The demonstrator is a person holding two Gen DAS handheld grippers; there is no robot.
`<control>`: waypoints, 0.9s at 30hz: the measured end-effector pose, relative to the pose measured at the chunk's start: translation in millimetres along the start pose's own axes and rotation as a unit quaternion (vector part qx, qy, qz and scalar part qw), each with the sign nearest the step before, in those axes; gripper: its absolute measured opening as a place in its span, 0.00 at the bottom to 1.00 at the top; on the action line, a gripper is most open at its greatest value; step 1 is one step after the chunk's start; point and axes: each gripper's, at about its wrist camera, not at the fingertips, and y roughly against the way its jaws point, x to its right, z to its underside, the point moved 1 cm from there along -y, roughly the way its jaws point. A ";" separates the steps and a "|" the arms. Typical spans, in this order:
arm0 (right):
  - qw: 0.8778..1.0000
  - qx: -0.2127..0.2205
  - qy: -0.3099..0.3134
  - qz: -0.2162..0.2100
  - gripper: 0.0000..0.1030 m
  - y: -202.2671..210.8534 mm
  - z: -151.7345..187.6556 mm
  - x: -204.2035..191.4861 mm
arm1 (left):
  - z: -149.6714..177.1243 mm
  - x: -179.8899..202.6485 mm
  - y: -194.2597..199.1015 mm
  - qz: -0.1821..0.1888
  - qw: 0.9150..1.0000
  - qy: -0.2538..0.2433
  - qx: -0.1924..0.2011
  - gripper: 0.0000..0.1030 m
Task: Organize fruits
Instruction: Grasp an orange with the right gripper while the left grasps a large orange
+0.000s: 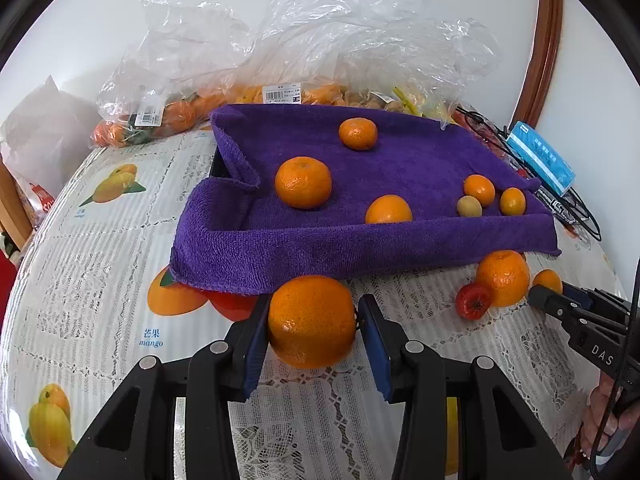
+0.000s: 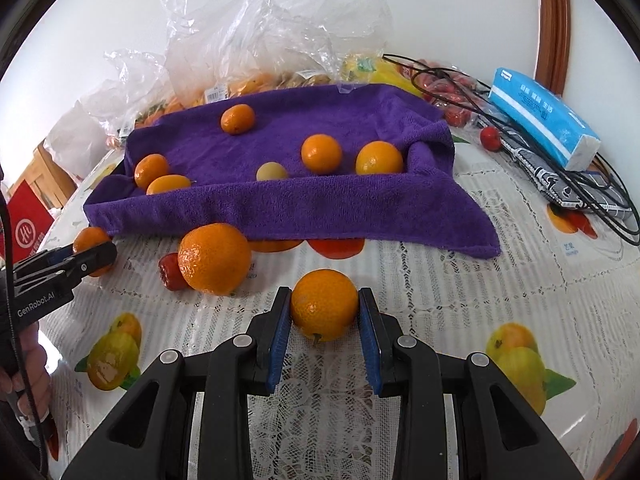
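Observation:
A tray lined with a purple towel (image 1: 320, 256) (image 2: 304, 216) holds several oranges and one small yellow-green fruit (image 1: 469, 205) (image 2: 271, 171). My left gripper (image 1: 312, 320) is shut on a large orange (image 1: 311, 320), which also shows in the right wrist view (image 2: 93, 246), in front of the tray. My right gripper (image 2: 324, 306) is shut on a smaller orange (image 2: 324, 305), seen in the left wrist view (image 1: 547, 280). Between them on the table lie a loose orange (image 1: 502, 278) (image 2: 214, 258) and a small red fruit (image 1: 474, 301) (image 2: 170, 272).
Clear plastic bags (image 1: 320, 40) (image 2: 260, 32) of fruit sit behind the tray. A blue tissue pack (image 1: 540, 158) (image 2: 544, 120) and black cables (image 2: 580, 184) lie to the right. The table has a fruit-print lace cloth (image 1: 100, 280) (image 2: 440, 300). A small red fruit (image 2: 490, 138) lies near the cables.

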 end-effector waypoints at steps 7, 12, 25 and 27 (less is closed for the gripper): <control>1.000 -0.003 0.006 0.006 0.32 -2.1 -0.5 -2.9 | 2.2 -1.2 -5.1 0.021 1.000 0.010 -0.016 0.40; 1.000 -0.003 0.004 0.001 0.32 -2.5 -0.7 -2.1 | 2.3 -1.1 -4.2 0.023 1.000 0.011 -0.015 0.39; 1.000 0.000 0.003 -0.001 0.32 -1.9 -0.6 -2.3 | 0.7 -1.6 4.6 0.042 0.999 0.019 -0.002 0.39; 1.000 0.004 0.005 0.004 0.32 0.3 -0.3 -3.8 | 0.6 -1.4 6.3 0.045 0.999 0.019 0.001 0.39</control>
